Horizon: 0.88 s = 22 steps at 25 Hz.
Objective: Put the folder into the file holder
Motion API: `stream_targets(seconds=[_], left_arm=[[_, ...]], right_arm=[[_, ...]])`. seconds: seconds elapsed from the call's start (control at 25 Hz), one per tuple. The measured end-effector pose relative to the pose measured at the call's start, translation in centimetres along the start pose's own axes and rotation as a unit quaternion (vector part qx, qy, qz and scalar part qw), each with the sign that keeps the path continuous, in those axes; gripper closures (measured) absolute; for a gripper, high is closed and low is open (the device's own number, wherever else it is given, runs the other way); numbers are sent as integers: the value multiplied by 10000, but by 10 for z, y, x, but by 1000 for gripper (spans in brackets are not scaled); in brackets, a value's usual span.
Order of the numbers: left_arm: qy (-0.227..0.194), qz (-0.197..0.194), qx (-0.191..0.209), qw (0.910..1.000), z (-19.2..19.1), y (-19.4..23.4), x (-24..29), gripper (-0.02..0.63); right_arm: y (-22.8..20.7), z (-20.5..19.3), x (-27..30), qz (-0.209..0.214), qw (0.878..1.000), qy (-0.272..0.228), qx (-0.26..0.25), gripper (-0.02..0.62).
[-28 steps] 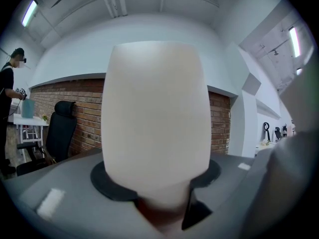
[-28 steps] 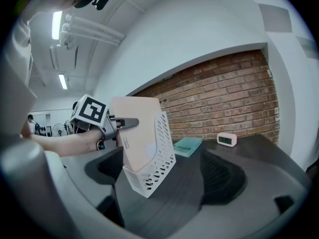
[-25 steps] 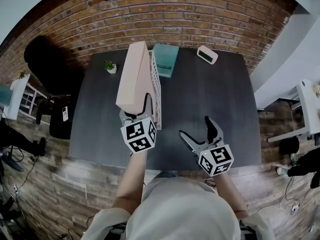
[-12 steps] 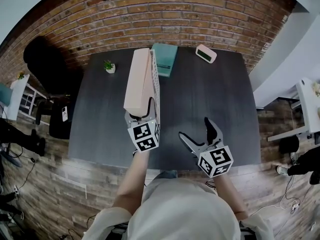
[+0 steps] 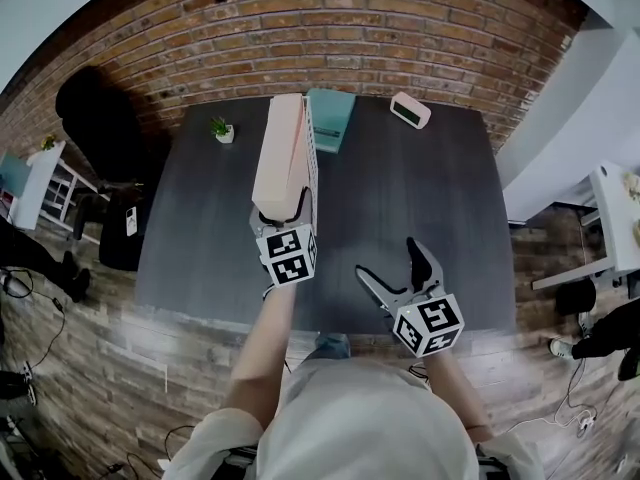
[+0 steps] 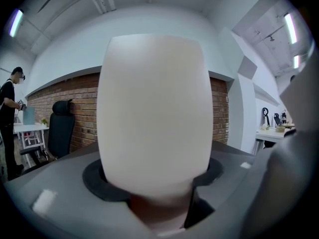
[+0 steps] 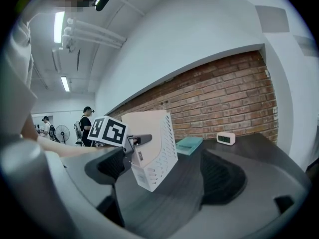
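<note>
A pale pink folder stands on edge in the white perforated file holder on the dark table. My left gripper straddles the folder's near end, and its jaws are opening. In the left gripper view the folder's spine fills the space between the jaws, with a dark gap beside it on the right. My right gripper is open and holds nothing, above the table's front right. The right gripper view shows the holder tilted, with the left gripper's marker cube beside it.
At the table's far edge lie a teal book, a small white clock and a little potted plant. A black office chair stands left of the table. Beyond it rises a brick wall.
The folder has swung from leaning left to standing narrow and upright in the holder. My left gripper moved slightly right with it. The right gripper has barely moved.
</note>
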<state>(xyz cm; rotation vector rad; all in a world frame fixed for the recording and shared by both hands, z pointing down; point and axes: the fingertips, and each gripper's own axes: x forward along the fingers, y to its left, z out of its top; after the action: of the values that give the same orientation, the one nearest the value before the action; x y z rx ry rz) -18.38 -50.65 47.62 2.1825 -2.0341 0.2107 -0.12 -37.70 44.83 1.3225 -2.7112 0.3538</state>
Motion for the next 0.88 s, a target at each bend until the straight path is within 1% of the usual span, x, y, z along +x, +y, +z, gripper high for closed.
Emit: stream_targets(seconds=[0.08, 0.2, 0.36, 0.48, 0.52, 0.6, 0.64, 0.68, 0.72, 0.76, 0.88], left_arm=[[104, -15, -10, 9999, -1, -1, -6, 283], [58, 3, -30, 10000, 1, -3, -25, 282], [-5, 24, -109, 9999, -4, -9, -65, 282], [24, 7, -278, 9996, -15, -15, -101, 284], [50, -4, -324, 9995, -19, -17, -114, 301], [79, 35, -357, 9993, -25, -22, -138, 363], [77, 84, -351, 9993, -27, -23, -151, 405], [70, 130, -342, 9993, -30, -25, -164, 435], [66, 164, -338, 9993, -32, -28, -176, 444], [65, 188, -342, 9992, -34, -31, -188, 452], [60, 253, -373, 9990, -41, -41, -224, 503]], right_arm=[[3, 0, -7, 49, 10000, -29, 1, 133], [9, -4, -20, 137, 9999, -41, 5, 133], [20, -15, -40, 314, 9995, -34, -5, 133], [30, -23, -57, 425, 9991, -50, -72, 133], [33, -25, -62, 446, 9989, -60, -116, 133], [38, -28, -75, 468, 9986, -75, -227, 142], [40, -29, -82, 457, 9985, -93, -280, 180], [42, -30, -89, 436, 9985, -121, -323, 239], [44, -30, -96, 416, 9984, -147, -354, 273], [46, -31, -103, 405, 9983, -165, -377, 295], [51, -34, -123, 373, 9981, -211, -452, 373]])
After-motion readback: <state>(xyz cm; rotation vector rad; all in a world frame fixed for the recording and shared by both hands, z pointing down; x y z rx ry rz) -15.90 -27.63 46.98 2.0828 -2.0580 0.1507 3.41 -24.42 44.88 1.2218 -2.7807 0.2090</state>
